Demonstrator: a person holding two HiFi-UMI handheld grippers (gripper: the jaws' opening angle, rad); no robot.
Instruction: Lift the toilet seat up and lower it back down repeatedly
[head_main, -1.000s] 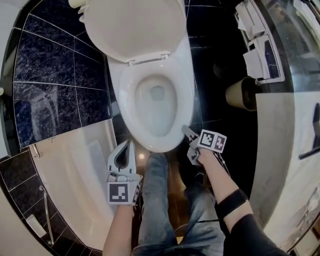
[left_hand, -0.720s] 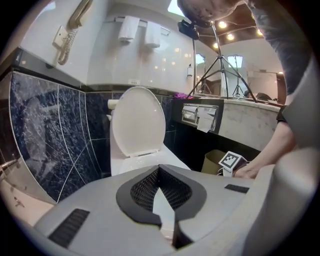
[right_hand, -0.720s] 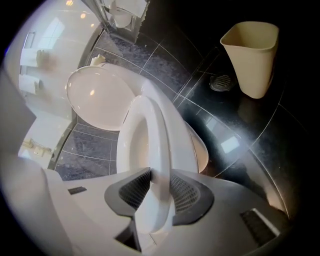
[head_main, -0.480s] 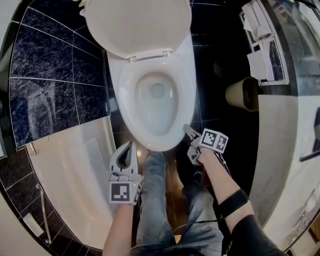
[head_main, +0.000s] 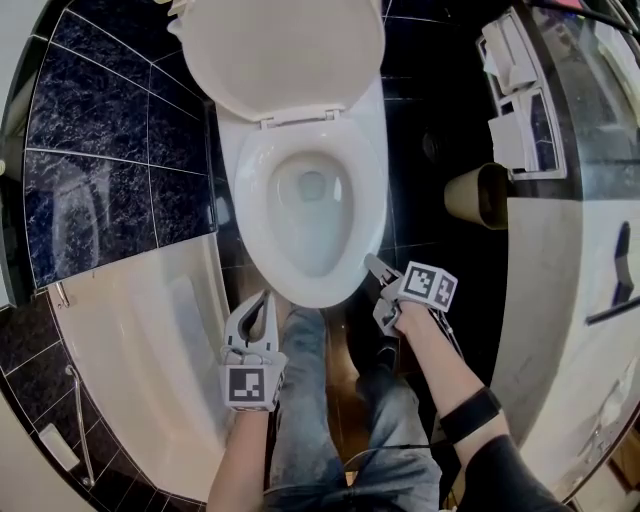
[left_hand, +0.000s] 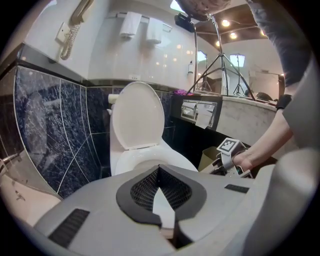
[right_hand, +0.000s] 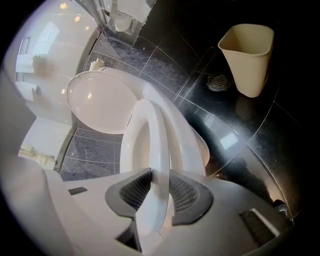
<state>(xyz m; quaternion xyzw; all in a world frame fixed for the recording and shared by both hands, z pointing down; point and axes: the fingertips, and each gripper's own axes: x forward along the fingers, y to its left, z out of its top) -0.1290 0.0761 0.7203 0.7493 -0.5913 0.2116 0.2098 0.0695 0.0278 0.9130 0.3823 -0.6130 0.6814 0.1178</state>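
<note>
The white toilet seat (head_main: 250, 200) lies flat on the bowl, and the lid (head_main: 280, 55) stands raised behind it. My right gripper (head_main: 372, 268) is at the seat's front right edge. In the right gripper view its jaws are closing on the seat rim (right_hand: 159, 135), which runs between the two pads (right_hand: 137, 187) and touches both. My left gripper (head_main: 266, 297) hovers near the bowl's front left, shut and holding nothing. In the left gripper view its tips (left_hand: 159, 167) meet, with the lid (left_hand: 137, 115) ahead.
A beige bin (head_main: 478, 195) stands on the dark floor to the right of the toilet. The white bathtub (head_main: 140, 350) lies at the left. Paper holders (head_main: 520, 120) hang on the right wall. The person's legs (head_main: 310, 400) stand just in front of the bowl.
The right gripper stays at the seat's front right edge. The left gripper has drifted slightly towards the person. The seat has not risen.
</note>
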